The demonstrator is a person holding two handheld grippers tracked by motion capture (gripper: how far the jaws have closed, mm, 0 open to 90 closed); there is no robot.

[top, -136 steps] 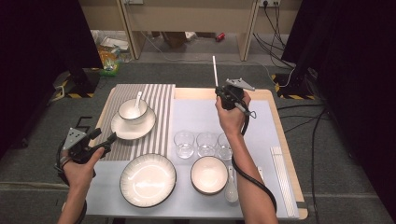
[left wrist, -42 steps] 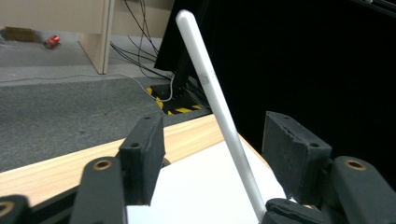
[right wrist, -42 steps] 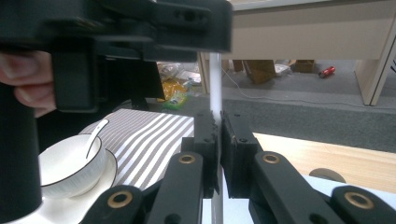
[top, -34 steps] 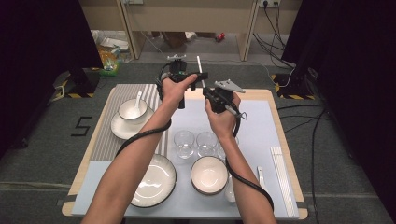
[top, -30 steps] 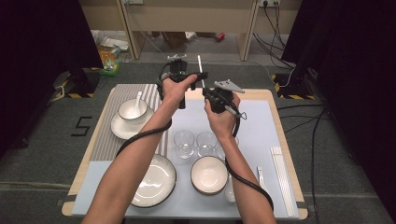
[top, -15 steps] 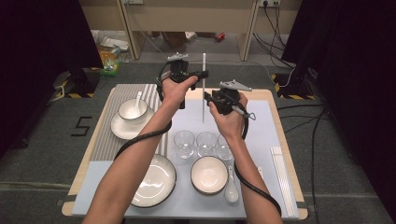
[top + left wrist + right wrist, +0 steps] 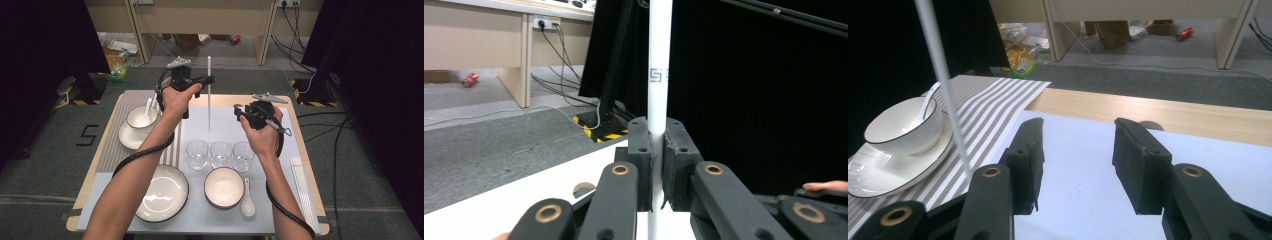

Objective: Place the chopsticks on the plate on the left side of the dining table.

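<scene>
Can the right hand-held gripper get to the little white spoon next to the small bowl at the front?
Probably yes: the right hand-held gripper is open and empty, and the spoon lies uncovered beside the bowl.

Smooth white plastic chopstick

The high view looks forward and down from above the person's side, taking in the whole tabletop from some way off. The left gripper view sits close, facing level across the far edge toward a black curtain. The right gripper view looks low across the tabletop; both share the white stick.
</scene>
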